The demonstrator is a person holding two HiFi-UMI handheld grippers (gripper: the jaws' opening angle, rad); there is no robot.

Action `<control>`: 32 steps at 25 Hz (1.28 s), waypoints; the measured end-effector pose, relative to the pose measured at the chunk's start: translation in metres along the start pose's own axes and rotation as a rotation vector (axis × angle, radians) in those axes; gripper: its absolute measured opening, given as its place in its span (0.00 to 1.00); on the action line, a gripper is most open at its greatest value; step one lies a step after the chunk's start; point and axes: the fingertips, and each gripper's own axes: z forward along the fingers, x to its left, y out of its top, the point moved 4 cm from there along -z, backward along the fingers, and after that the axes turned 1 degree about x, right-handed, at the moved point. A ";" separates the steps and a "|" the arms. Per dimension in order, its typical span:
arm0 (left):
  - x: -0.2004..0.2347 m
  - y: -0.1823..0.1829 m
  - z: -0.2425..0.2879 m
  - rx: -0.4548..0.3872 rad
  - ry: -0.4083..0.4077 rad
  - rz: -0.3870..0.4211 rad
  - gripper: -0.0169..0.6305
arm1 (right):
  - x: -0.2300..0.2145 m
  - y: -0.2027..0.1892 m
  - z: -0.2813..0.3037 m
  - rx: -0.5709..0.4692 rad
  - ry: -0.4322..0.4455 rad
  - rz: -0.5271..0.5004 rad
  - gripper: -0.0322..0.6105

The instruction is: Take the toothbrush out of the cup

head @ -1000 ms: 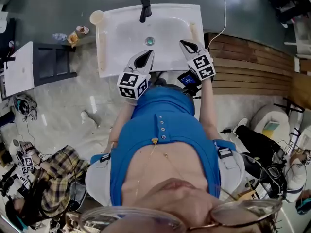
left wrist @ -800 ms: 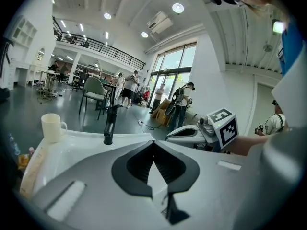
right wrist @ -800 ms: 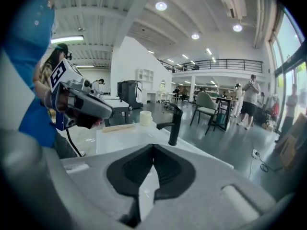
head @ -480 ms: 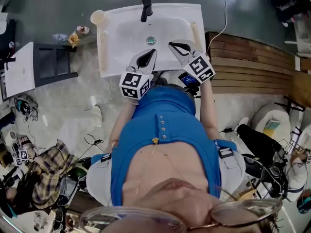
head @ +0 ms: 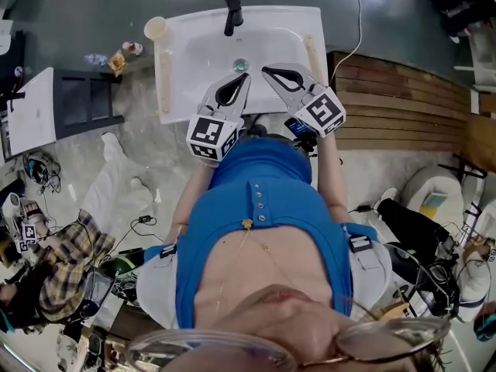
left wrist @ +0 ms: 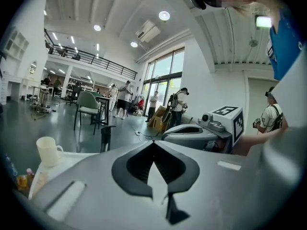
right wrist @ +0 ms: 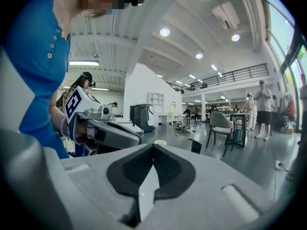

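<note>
Both claws have swung in over the middle of the white ceramic washbasin [head: 194,45] within the last second. The right claw [head: 266,70] has left the basin's right edge and now points across the bowl just beside the round metal drain [head: 240,65]. The left claw [head: 246,77] has lifted a little alongside it.

Each grey claw is pressed fully closed with nothing between its jaws.

The cream, round, handled cup [head: 155,28], plastic by the look, stands upright on the basin's far left corner, well apart from both claws. No toothbrush shows above its rim in the head view or the left gripper view. A slim pale strip [head: 162,80] lies along the basin's left edge; it is too small to say whether that is the brush. The scene would suit a brush already out and laid on the rim, or one sitting too low in the cup to be seen.

The risks are plain. The cup looks light and sits right at the corner, so a closed claw brushing it could tip it into the bowl or off onto the floor. The claws also hang close together and could knock each other.
</note>
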 end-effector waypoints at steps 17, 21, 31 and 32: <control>-0.020 0.054 -0.010 -0.090 -0.024 0.130 0.03 | 0.003 0.055 -0.016 -0.173 0.016 0.003 0.05; -0.019 0.055 -0.010 -0.094 -0.024 0.134 0.03 | 0.003 0.060 -0.016 -0.171 0.016 0.005 0.05; -0.020 0.055 -0.008 -0.086 -0.025 0.136 0.03 | 0.006 0.065 -0.017 -0.164 0.035 0.026 0.05; -0.021 0.056 -0.008 -0.086 -0.026 0.136 0.03 | 0.006 0.065 -0.018 -0.161 0.036 0.029 0.05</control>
